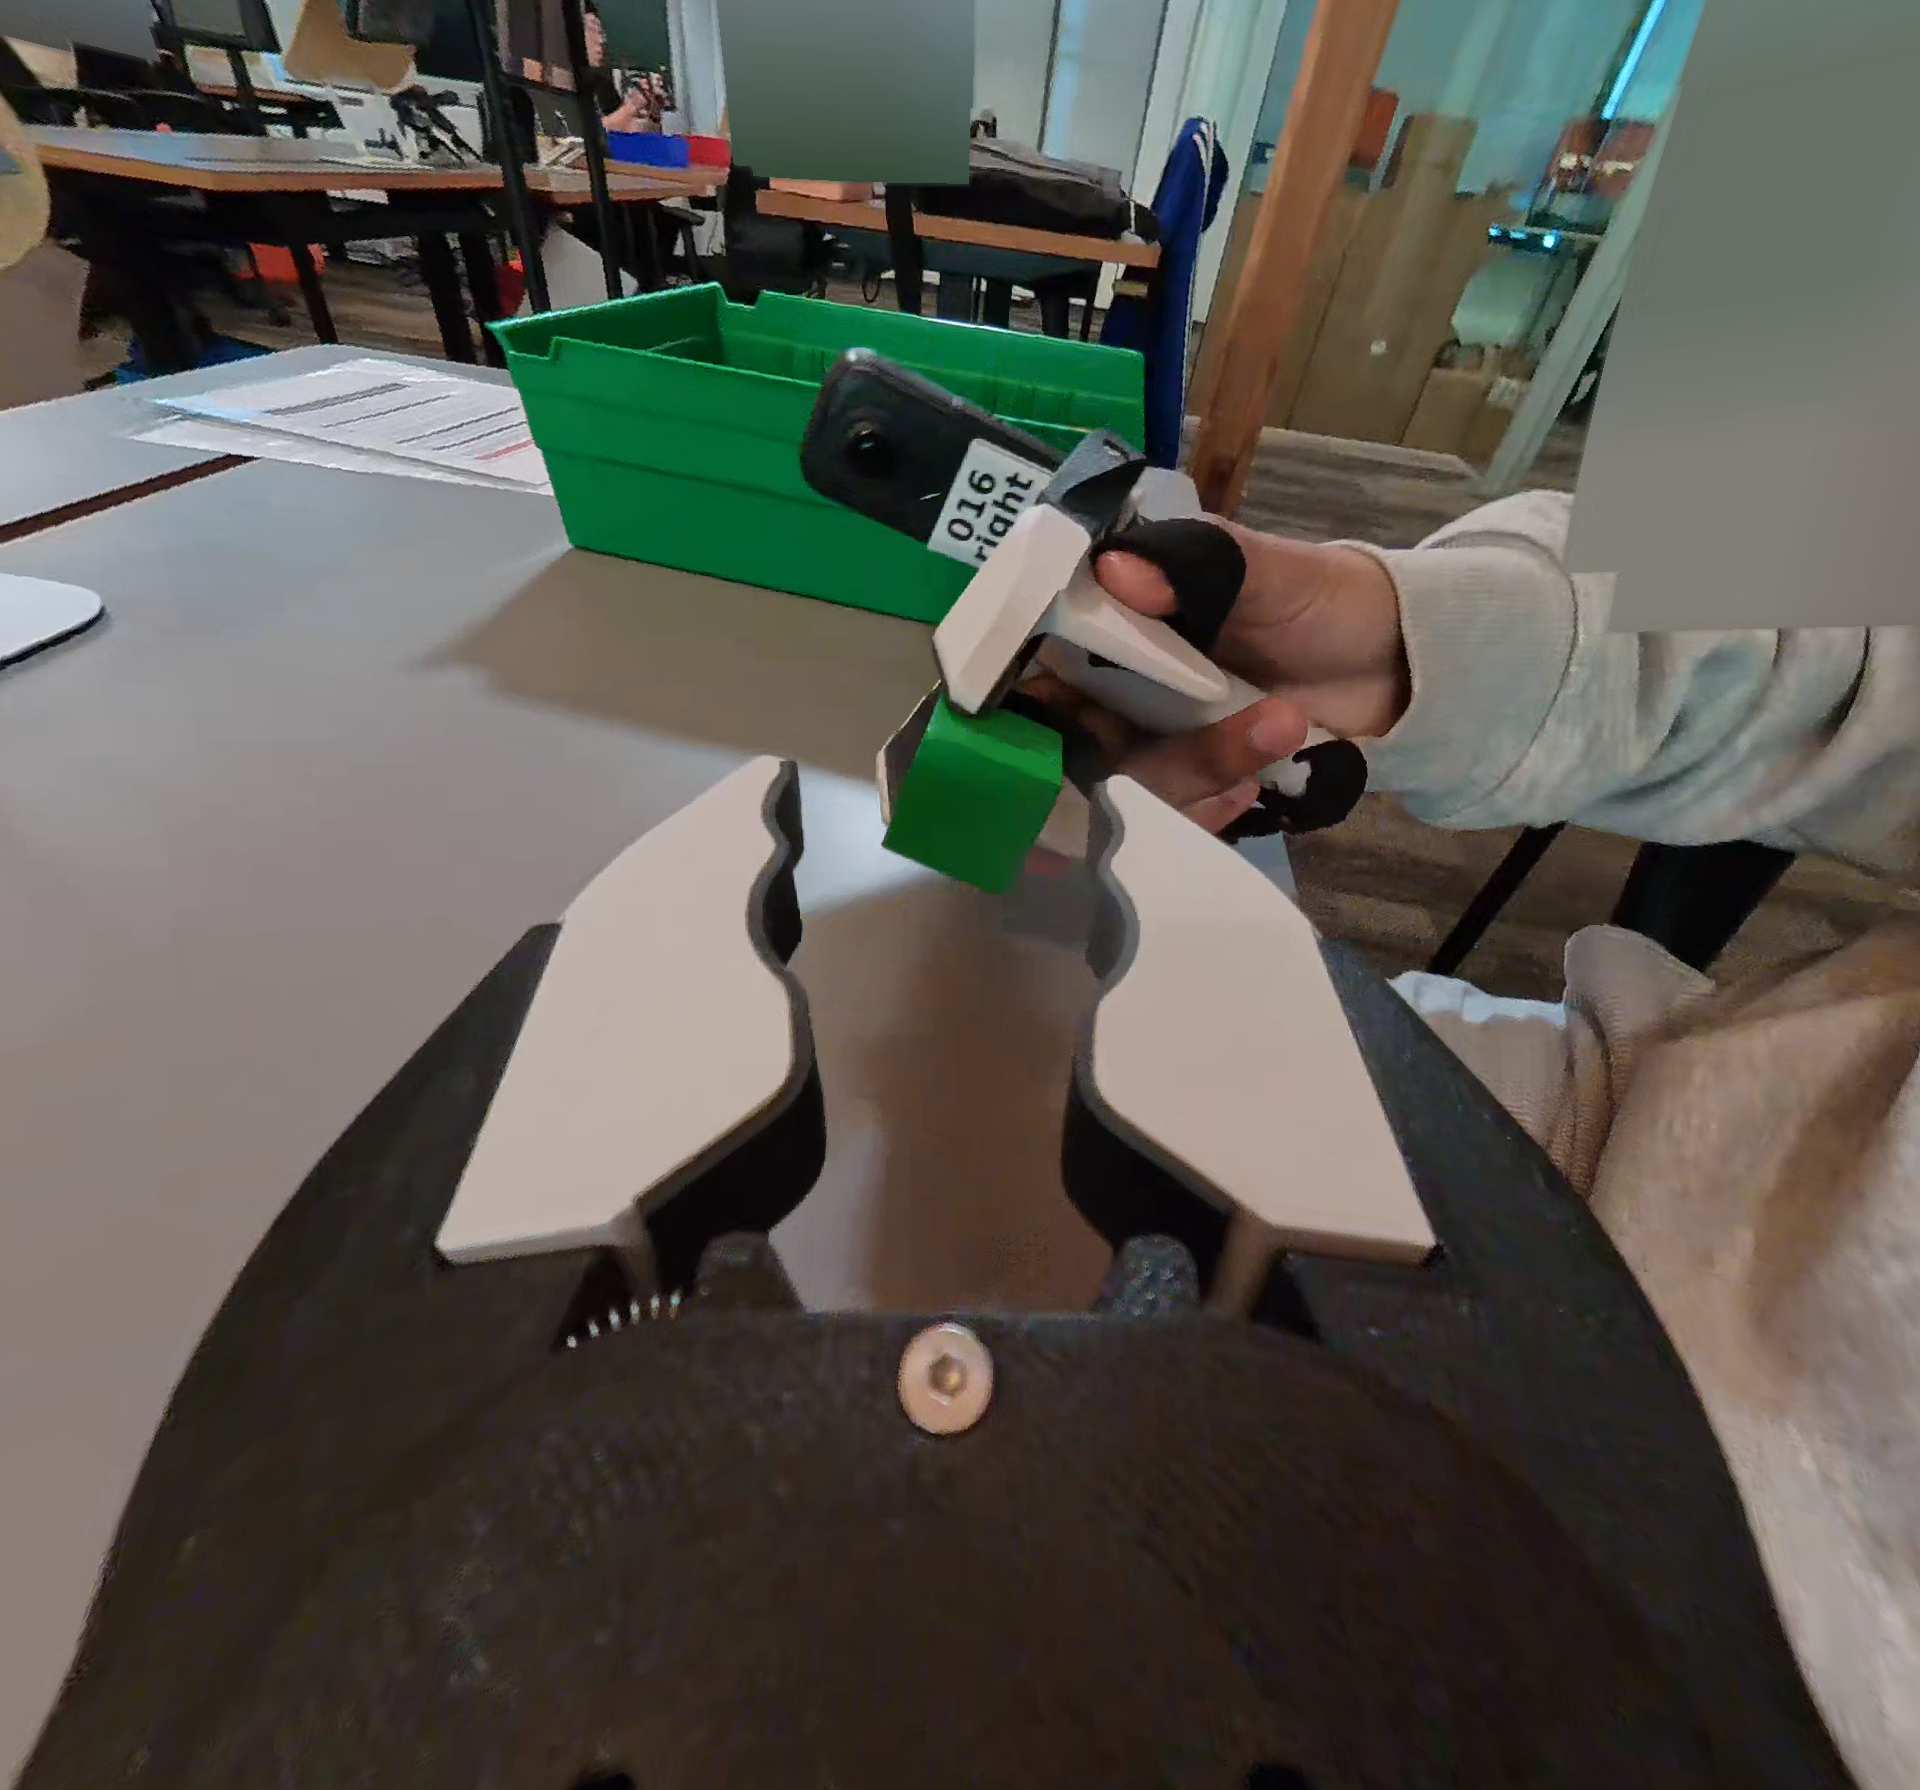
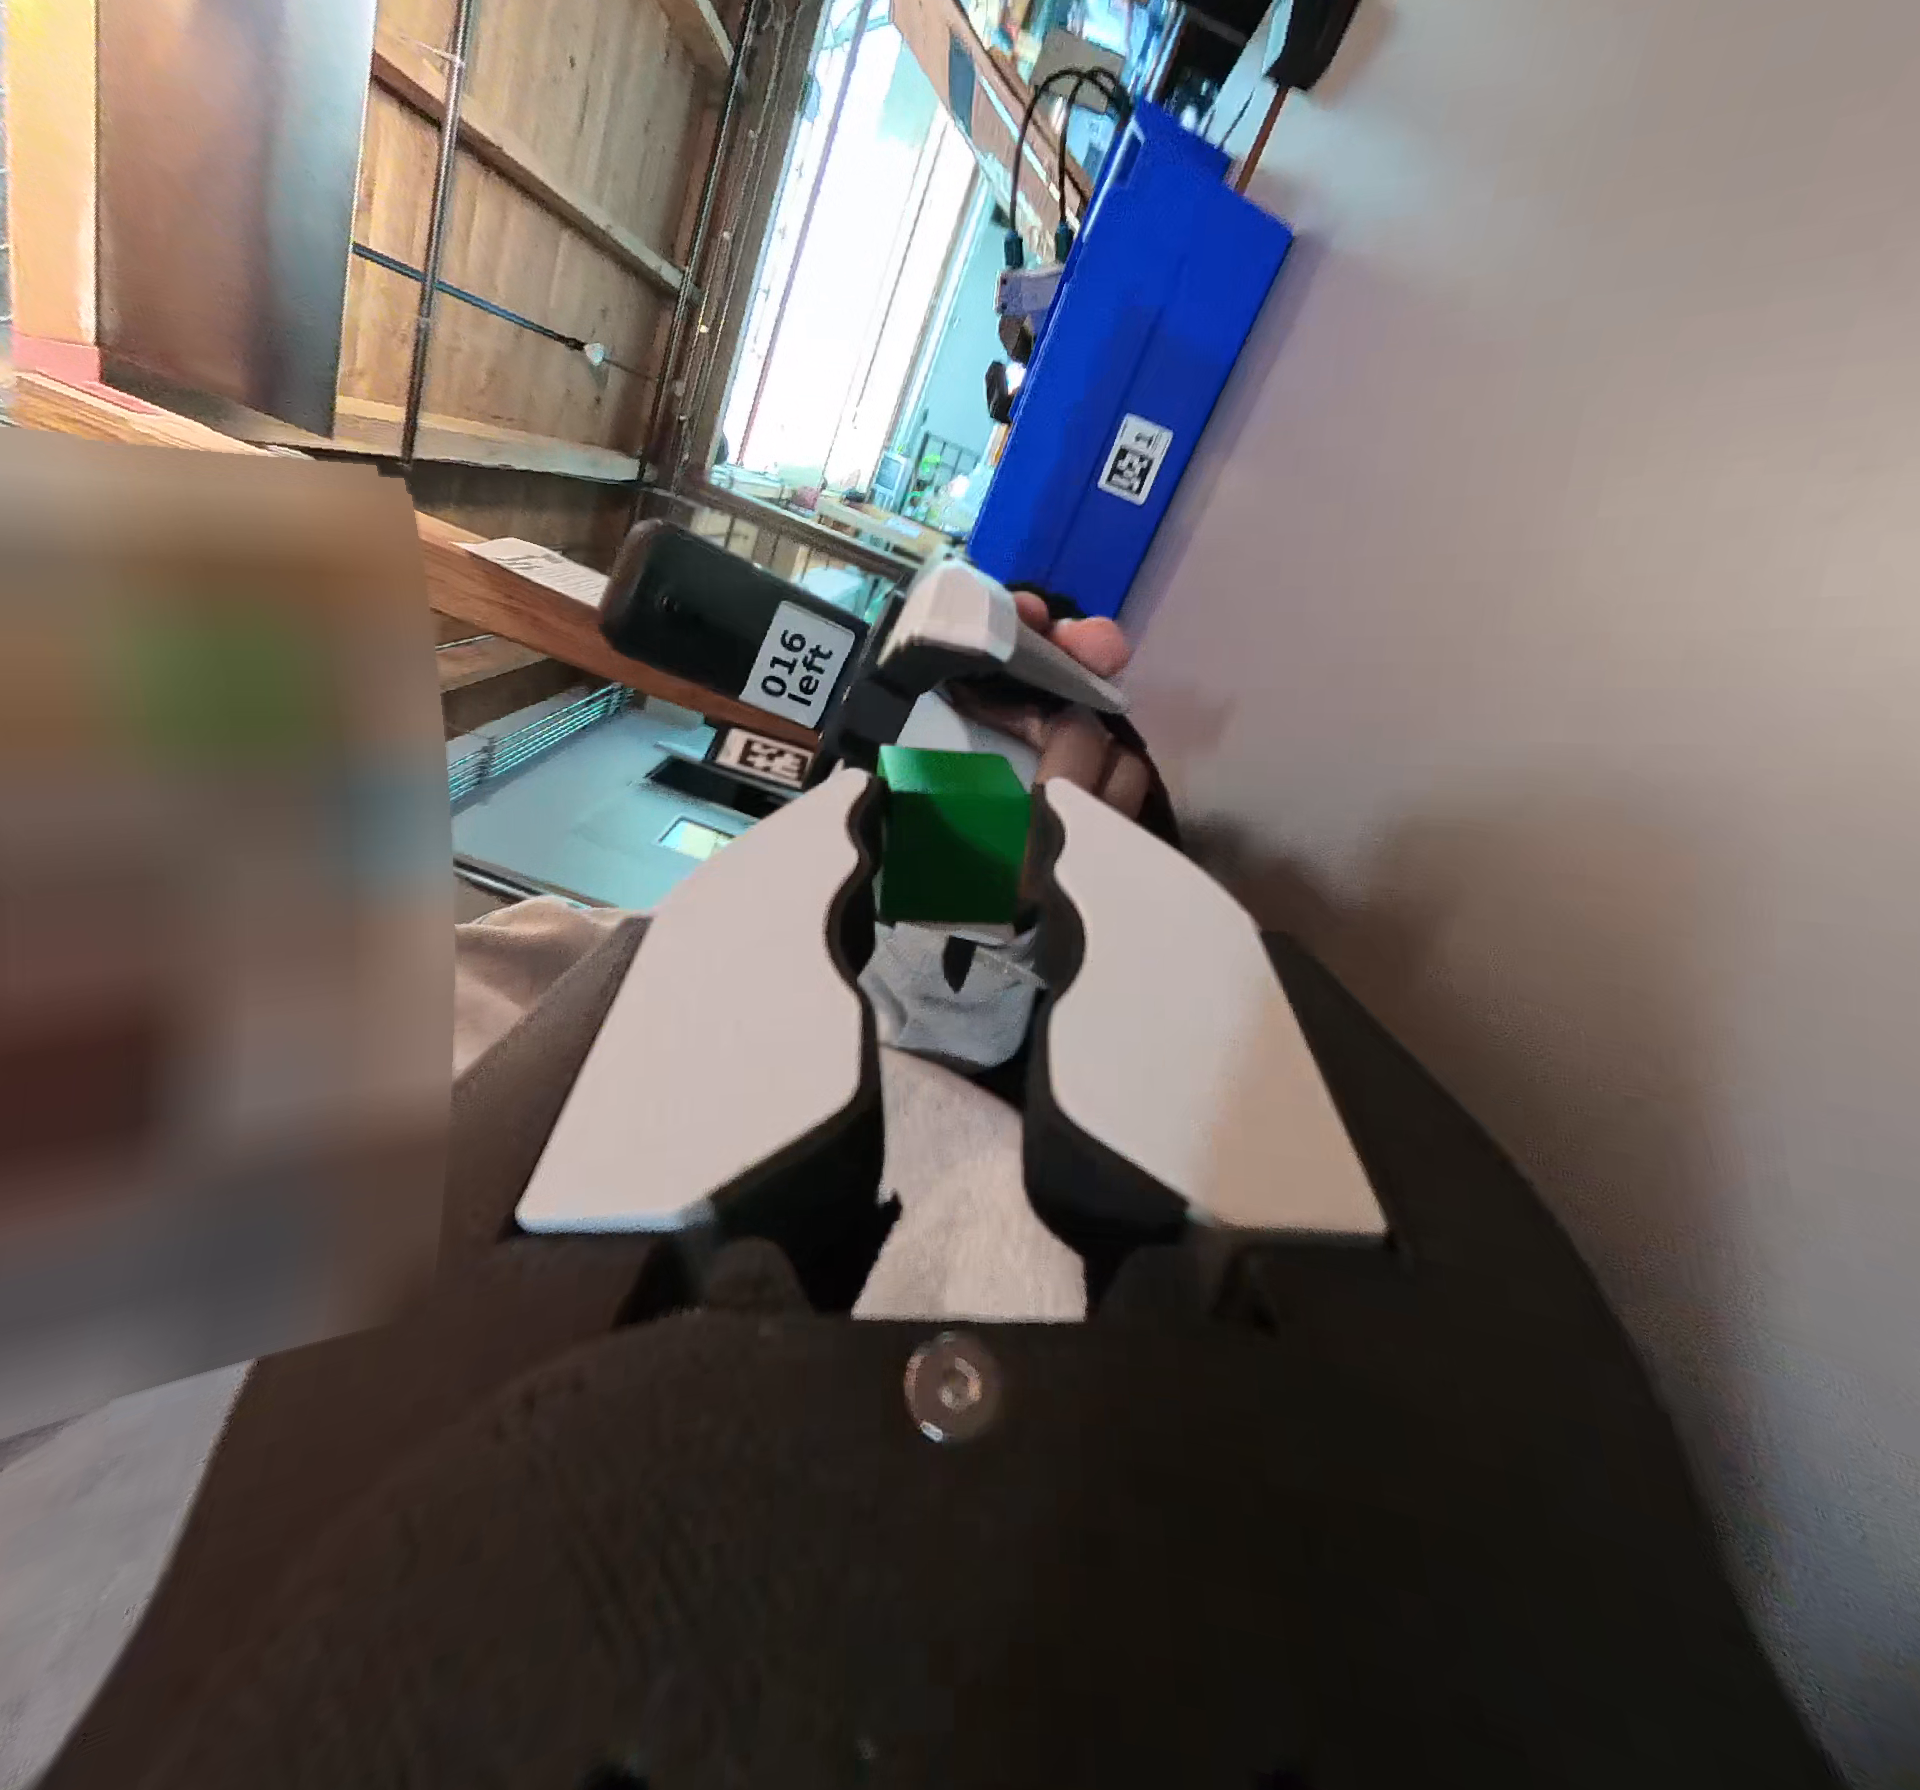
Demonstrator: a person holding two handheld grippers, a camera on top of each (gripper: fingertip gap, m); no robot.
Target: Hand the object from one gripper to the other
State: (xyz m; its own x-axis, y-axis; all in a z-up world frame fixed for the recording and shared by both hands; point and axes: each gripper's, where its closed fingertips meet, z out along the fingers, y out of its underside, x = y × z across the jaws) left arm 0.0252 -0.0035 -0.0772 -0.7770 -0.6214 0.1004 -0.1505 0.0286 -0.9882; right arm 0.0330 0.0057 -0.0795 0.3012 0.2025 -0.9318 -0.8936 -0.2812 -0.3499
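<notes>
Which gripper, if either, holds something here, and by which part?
The right gripper holds the green block between its fingertips, gripped on two opposite side faces. The left gripper is open and empty, just short of the block.

Green block [image 2: 951,847], solid colour. Green bin [image 1: 717,452] behind the block. Blue bin [image 2: 1132,369], solid. Grey table [image 1: 312,701].

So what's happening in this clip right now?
A person holds a pair of tongs in each hand above a grey table. The right tongs are shut on a green block, held in the air. The left tongs are open, with the block near their tips but not yet gripped by them. A green bin sits behind on the table. The handover looks about to begin.
</notes>
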